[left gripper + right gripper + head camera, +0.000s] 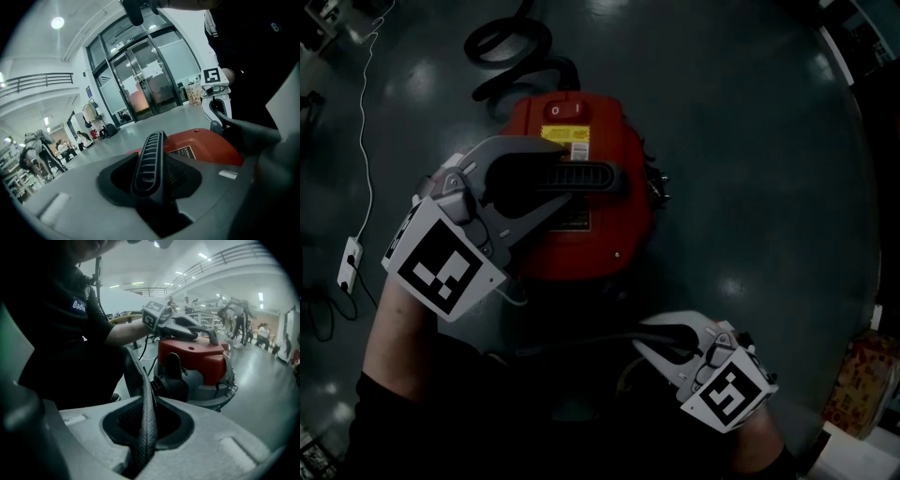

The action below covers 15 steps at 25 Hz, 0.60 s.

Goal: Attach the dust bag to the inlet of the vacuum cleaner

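The red vacuum cleaner (pixel 581 131) stands on the dark floor in the head view. My left gripper (pixel 565 173) is shut on its black ribbed carrying handle (pixel 149 159), which runs between the two pads. Lower down, my right gripper (pixel 642 336) is shut on a thin dark textured strip (pixel 147 418), apparently the dust bag's edge. That strip rises from the jaws toward the black inlet (pixel 171 376) on the vacuum's side. The rest of the bag is hidden under my arms and in shadow.
A black hose (pixel 511 42) coils behind the vacuum. At the left a white power strip (pixel 349 262) lies with its cable. A printed box (pixel 861 384) sits at the right edge. People and racks stand far off, near glass doors (pixel 140 79).
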Each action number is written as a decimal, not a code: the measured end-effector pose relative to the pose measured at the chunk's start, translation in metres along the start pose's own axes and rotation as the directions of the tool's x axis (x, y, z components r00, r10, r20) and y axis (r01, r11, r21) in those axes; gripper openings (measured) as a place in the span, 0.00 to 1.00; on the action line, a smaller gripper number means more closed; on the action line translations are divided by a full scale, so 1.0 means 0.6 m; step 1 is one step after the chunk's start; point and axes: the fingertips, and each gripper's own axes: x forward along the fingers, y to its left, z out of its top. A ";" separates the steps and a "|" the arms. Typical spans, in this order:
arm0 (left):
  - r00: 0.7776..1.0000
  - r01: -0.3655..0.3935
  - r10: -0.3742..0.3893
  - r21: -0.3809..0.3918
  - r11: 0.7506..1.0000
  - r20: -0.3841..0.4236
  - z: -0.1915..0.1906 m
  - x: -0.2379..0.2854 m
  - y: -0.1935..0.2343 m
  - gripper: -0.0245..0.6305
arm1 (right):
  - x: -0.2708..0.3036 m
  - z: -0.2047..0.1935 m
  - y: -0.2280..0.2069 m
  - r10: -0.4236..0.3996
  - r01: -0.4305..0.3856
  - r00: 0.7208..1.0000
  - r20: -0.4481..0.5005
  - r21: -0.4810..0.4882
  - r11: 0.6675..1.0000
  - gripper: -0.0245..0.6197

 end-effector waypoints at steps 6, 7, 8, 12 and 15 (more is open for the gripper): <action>1.000 0.008 -0.008 0.007 1.000 0.002 0.000 0.000 -0.001 0.23 | 0.012 0.025 0.012 -0.009 -0.013 0.996 -0.085 -0.253 0.967 0.11; 1.000 0.007 -0.007 0.008 1.000 0.000 -0.001 0.000 -0.001 0.23 | 0.012 0.026 0.011 -0.004 -0.018 0.996 -0.090 -0.243 0.970 0.11; 1.000 0.006 -0.006 0.009 1.000 -0.002 -0.001 0.000 -0.001 0.23 | 0.013 0.026 0.009 0.000 -0.018 0.996 -0.086 -0.208 0.978 0.11; 1.000 0.001 -0.001 0.008 1.000 -0.005 0.000 -0.001 0.000 0.23 | 0.008 0.023 -0.003 -0.002 0.002 1.000 -0.016 0.025 1.000 0.12; 1.000 -0.005 0.005 0.003 1.000 -0.009 0.001 0.000 0.001 0.23 | 0.004 0.014 -0.009 -0.020 0.021 1.000 -0.019 0.090 0.996 0.12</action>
